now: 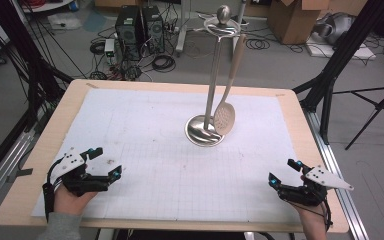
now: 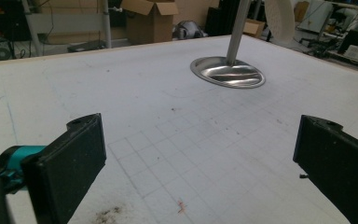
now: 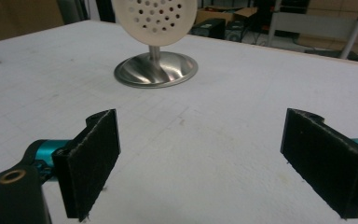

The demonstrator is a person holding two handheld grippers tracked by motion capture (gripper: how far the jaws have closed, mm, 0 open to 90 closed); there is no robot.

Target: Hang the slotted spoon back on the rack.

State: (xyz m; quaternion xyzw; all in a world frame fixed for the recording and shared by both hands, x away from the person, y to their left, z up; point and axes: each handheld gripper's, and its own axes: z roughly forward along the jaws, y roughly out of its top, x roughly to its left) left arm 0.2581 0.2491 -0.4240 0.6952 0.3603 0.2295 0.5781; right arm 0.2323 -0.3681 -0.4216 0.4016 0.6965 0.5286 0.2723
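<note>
- Resting low at the near edge of the desk (image 1: 130,87), I have the left gripper (image 1: 102,162) at the near-left corner and the right gripper (image 1: 285,172) at the near-right, both with fingers spread wide, holding and touching nothing.
- Ahead of both lies bare gridded mat (image 1: 170,165).
- Farther in, right of centre, stands the steel stand (image 1: 211,100); the slotted spatula (image 1: 226,117) hangs from its top ring, long axis almost vertical, perforated head down, just above the round base (image 3: 156,70).
- I judge the right gripper slightly nearer, with the spatula's head facing it.
</note>
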